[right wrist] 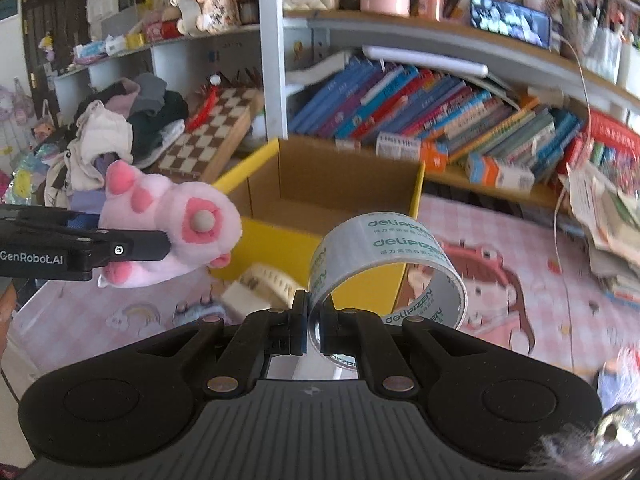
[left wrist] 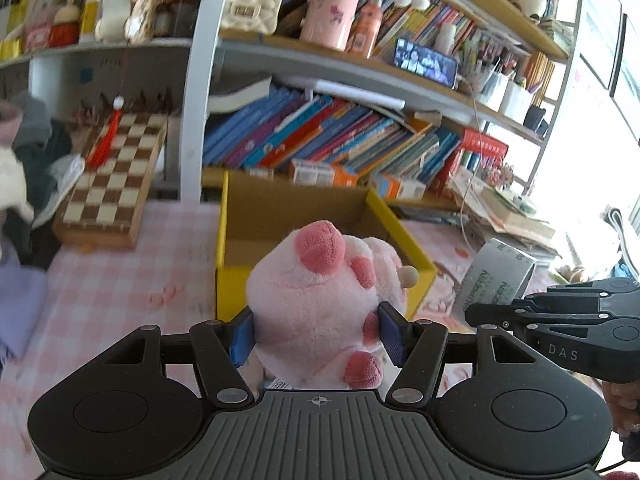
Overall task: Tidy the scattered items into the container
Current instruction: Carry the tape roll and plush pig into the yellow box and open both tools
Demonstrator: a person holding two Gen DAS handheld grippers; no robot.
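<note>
My left gripper (left wrist: 316, 330) is shut on a pink plush pig (left wrist: 320, 300) and holds it above the table, just before the open yellow cardboard box (left wrist: 288, 212). My right gripper (right wrist: 314, 320) is shut on the wall of a clear tape roll (right wrist: 384, 264) with green print, held in the air near the box's front right corner (right wrist: 412, 200). In the right wrist view the pig (right wrist: 172, 232) and left gripper (right wrist: 168, 246) sit at the left. In the left wrist view the tape roll (left wrist: 496, 276) and right gripper (left wrist: 470, 314) sit at the right.
A cream-coloured object (right wrist: 260, 284) lies on the pink checked table cover (right wrist: 520, 280) before the box. A chessboard (left wrist: 116, 176) leans at the back left by a clothes pile (right wrist: 120, 128). Bookshelves (left wrist: 340, 136) stand behind the box. Stacked papers (right wrist: 608, 216) lie at the right.
</note>
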